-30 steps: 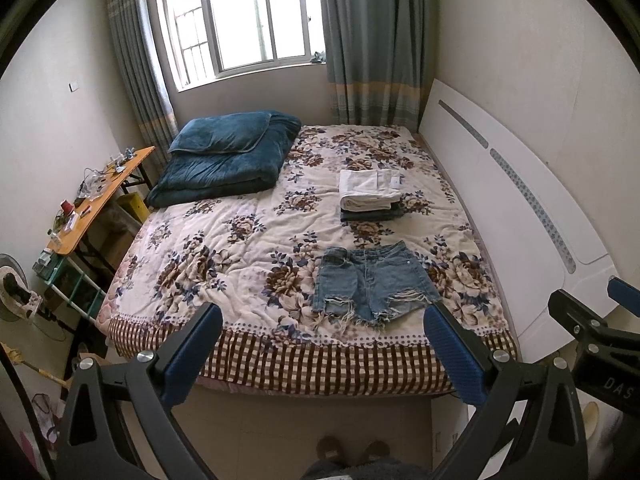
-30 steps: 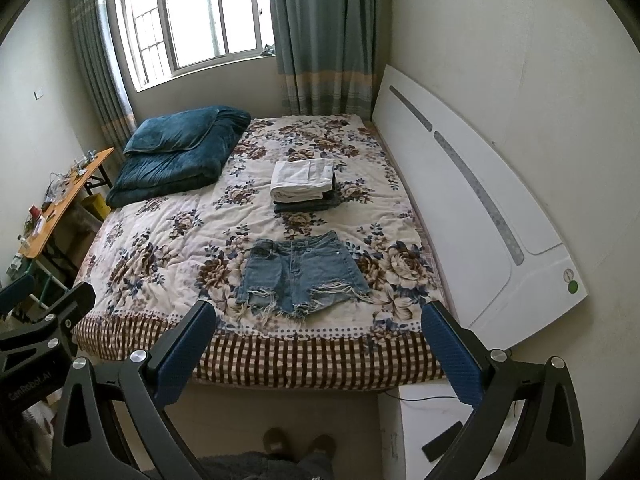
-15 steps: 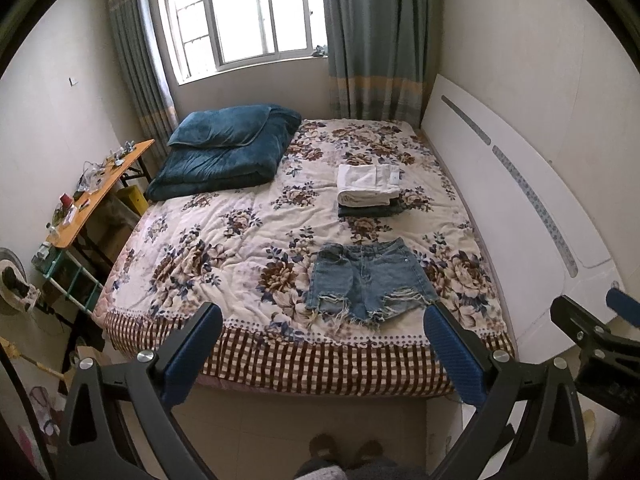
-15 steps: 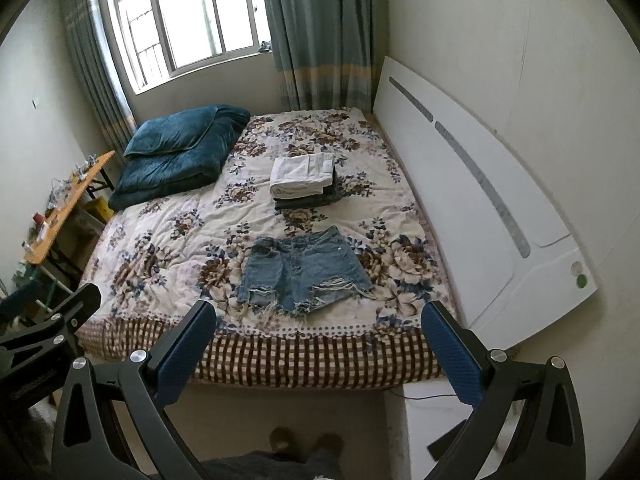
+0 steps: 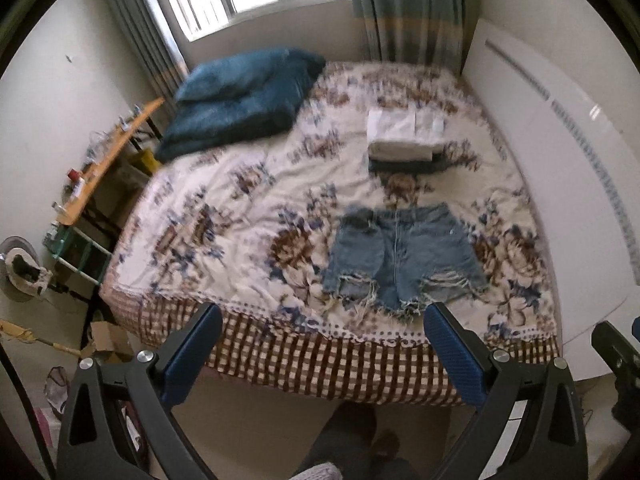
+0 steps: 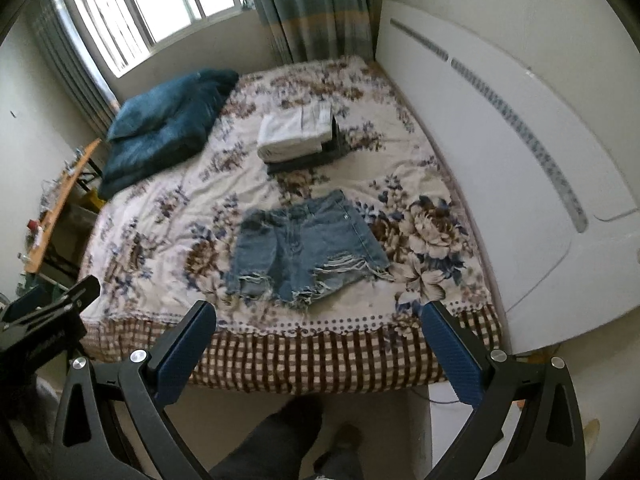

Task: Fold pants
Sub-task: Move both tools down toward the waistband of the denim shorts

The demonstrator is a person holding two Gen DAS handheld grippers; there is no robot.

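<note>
Frayed blue denim shorts (image 5: 402,254) lie flat on the floral bedspread near the bed's foot, waistband toward the far side; they also show in the right wrist view (image 6: 304,246). My left gripper (image 5: 322,326) is open and empty, held in the air in front of the bed's foot edge. My right gripper (image 6: 318,324) is open and empty too, at about the same distance from the shorts. Neither gripper touches the shorts.
A stack of folded clothes (image 5: 406,142), white on dark, sits beyond the shorts. A folded teal duvet (image 5: 240,100) lies at the far left of the bed (image 5: 320,364). A white headboard (image 6: 500,152) runs along the right. A cluttered wooden desk (image 5: 104,164) stands left.
Both grippers have moved forward toward the bed and tilted down, so the shorts look larger and nearer. Both stay open. The shorts have not moved.
</note>
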